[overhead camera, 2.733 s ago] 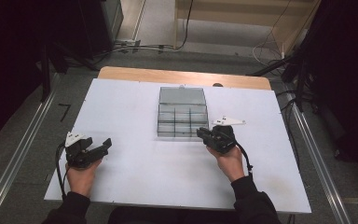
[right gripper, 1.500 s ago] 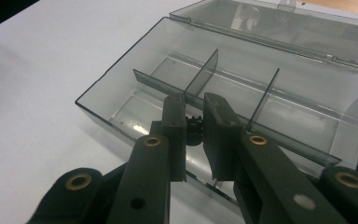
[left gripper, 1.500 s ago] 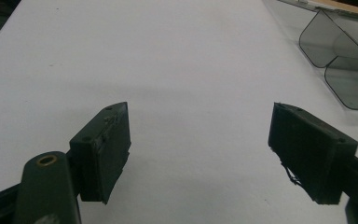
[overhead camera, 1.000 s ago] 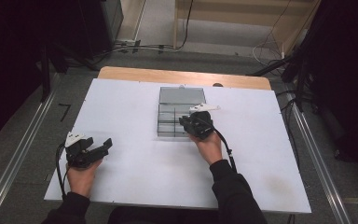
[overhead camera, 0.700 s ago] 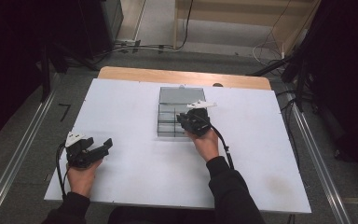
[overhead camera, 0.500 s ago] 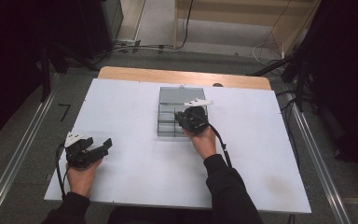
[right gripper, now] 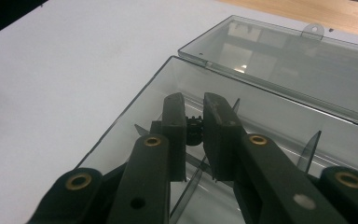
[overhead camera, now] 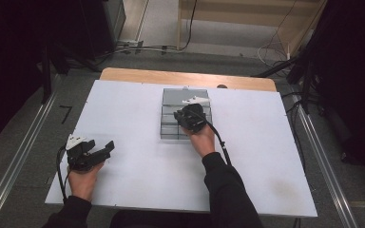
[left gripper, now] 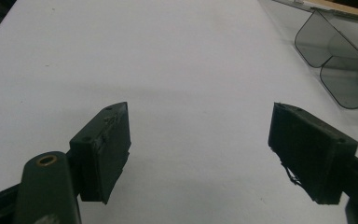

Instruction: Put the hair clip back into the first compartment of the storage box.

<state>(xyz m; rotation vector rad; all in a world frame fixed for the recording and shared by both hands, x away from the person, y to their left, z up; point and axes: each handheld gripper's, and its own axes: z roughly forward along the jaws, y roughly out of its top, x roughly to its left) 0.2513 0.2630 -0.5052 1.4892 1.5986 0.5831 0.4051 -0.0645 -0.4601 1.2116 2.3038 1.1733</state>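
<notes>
A clear grey compartment box (overhead camera: 164,129) lies open at the table's middle, its lid (overhead camera: 185,96) folded back flat. My right gripper (overhead camera: 184,115) hangs over the box's compartments. In the right gripper view the right gripper (right gripper: 193,105) is shut on a small black gear (right gripper: 194,129), held above the box (right gripper: 135,105) and its dividers, with the lid (right gripper: 284,60) beyond. My left gripper (overhead camera: 105,148) rests near the table's front left, far from the box. Its jaws stand wide open in the left gripper view (left gripper: 200,149), with bare table between them.
The white table top (overhead camera: 133,114) sits on a wooden board whose far edge (overhead camera: 185,78) shows behind the box. A corner of the box (left gripper: 340,60) appears at the upper right of the left gripper view. Cables and metal rails (overhead camera: 24,152) run along the floor beside the table.
My right gripper has moved from the table right of the box forward and left, and now hangs over the box's compartments. The left gripper has not moved.
</notes>
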